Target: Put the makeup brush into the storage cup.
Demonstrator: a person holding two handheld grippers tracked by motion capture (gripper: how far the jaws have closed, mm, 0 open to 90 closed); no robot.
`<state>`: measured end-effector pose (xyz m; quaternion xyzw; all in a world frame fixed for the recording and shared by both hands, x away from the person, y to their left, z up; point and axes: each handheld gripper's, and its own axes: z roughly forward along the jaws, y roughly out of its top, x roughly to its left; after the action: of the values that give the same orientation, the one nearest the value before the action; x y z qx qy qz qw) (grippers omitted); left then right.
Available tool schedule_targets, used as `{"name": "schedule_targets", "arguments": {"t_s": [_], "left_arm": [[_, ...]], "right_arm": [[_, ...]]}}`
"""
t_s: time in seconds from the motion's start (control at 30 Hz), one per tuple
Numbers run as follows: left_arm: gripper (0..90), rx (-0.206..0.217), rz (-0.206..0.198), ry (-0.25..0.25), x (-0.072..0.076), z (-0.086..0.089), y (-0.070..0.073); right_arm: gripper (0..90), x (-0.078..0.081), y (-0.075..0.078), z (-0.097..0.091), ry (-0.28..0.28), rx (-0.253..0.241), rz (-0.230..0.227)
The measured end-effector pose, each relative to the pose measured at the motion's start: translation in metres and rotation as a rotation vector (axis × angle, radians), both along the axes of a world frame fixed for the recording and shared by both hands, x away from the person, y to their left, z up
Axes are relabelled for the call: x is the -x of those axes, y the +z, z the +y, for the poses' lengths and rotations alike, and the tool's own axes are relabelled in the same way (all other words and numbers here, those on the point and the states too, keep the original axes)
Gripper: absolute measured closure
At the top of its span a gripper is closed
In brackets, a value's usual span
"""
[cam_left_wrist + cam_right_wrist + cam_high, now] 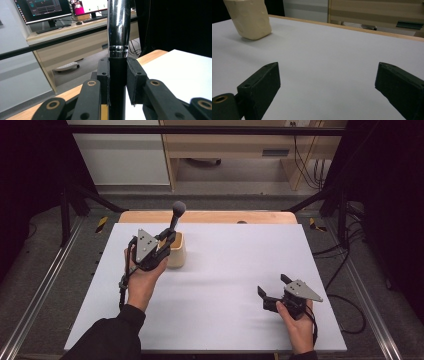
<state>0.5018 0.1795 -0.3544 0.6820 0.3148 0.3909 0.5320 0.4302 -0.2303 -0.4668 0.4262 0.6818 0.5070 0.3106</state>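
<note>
Presently, the left gripper [167,239] stands at the back left of the white bench [225,285], its jaws closed tight on the dark shaft of a microphone [176,217]. In the left gripper view the pads [103,72] press on either side of the black lower shaft, just below the point where it meets the chrome upper section [118,25]. In the high view the microphone is tilted, its round grey head up and toward the far edge of the bench, its lower end down inside a cream-coloured holder [177,251]. The holder stands on the bench just beside the left gripper, touching or nearly touching its body; which of the two cannot be told.

The right gripper [272,287] rests low over the front right of the bench, well apart from the holder. Its jaws stand wide open with nothing between them; in the right gripper view bare bench surface lies between the two black pads [264,85]. The holder [249,18] appears at the upper left of that view, with open white surface between it and the jaws.

The bench's wooden edge [210,216] runs along the far side. Beyond it stand a grey floor, a light wooden cabinet [235,145] and trailing cables [307,165]. The left gripper view shows a desk with monitors [42,10] and a keyboard in the background. Black frame rails [200,130] border the workspace.
</note>
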Motion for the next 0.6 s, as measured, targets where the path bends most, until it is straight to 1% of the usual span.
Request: {"name": "schedule_targets", "arguments": {"t_s": [0.2,0.33,0.37,0.4,0.6], "left_arm": [[74.5,0.028,0.006,0.013,-0.0024,0.0014,-0.0012],[74.5,0.036,0.005,0.024,-0.0044,0.0026,-0.002],[74.4,0.037,-0.007,0.025,-0.0056,0.003,-0.0019],[74.5,0.037,-0.007,0.027,-0.006,0.0034,-0.0021],[74.4,0.038,-0.008,0.036,-0.0083,0.0046,-0.0022]], "right_arm": [[6.5,0.0,-0.0002,-0.0008,0.0,-0.001,-0.004],[6.5,0.0004,0.0002,-0.0013,0.001,-0.009,-0.003],[6.5,0.0006,0.0003,-0.0012,-0.001,-0.011,-0.002],[6.5,0.0003,0.0002,-0.0019,0.001,-0.006,-0.009],[6.5,0.001,0.0009,-0.0031,-0.005,-0.01,-0.015]]}}
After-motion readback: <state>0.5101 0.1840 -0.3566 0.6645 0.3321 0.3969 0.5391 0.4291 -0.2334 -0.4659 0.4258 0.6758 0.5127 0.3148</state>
